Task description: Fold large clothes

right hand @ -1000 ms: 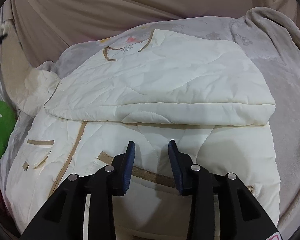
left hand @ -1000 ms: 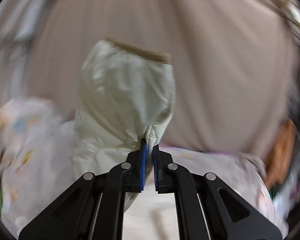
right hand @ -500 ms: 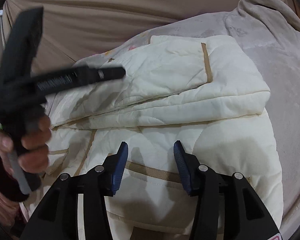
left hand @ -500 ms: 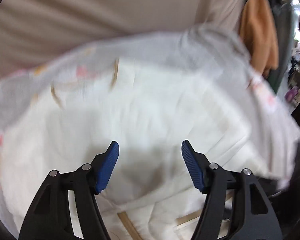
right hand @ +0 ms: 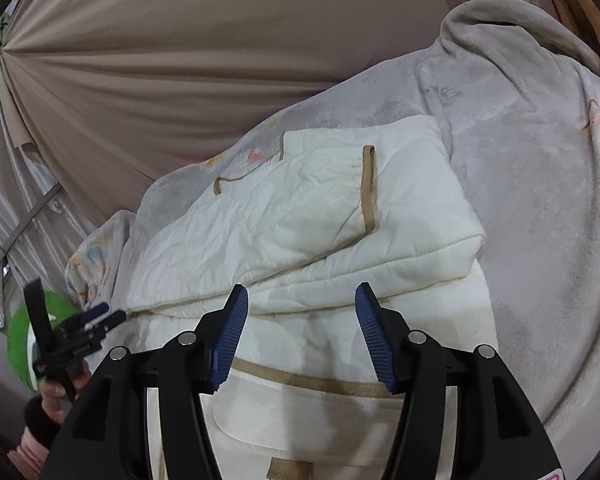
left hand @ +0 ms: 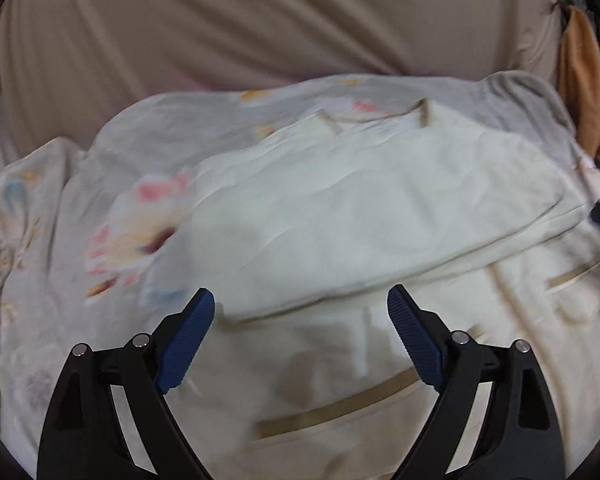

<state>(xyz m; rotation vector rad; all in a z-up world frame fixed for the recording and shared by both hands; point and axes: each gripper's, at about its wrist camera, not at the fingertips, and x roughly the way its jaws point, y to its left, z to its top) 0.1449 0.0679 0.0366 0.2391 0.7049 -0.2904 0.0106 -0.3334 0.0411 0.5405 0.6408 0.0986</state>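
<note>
Beige curtain (left hand: 260, 20) fills the whole background behind everything I can see. Below it, a grey floral blanket (right hand: 532, 184) covers the bed, bunched high at the right edge in my right view.

Cream quilted jacket (left hand: 360, 208) lies on the blanket, roughly central, tan piping along its neckline at the far edge. One sleeve (right hand: 300, 200) is folded across the body, its tan-trimmed cuff toward the blanket's right side. The hem and a tan-edged pocket lie nearest me.

Green object (right hand: 20, 344) at the blanket's left edge; can't make out what it is. Orange cloth (left hand: 586, 80) hangs at far right of my left view.

My left gripper (left hand: 300, 308) hovers over the jacket's near part, jaws spread wide and opening, nothing pinched between the blue pads; the fabric lies beneath them. In the right view it sits at the jacket's left edge, a hand (right hand: 60, 392) around its handle.

My right gripper (right hand: 300, 304) is partway apart and opening, over the hem, gripping nothing.
</note>
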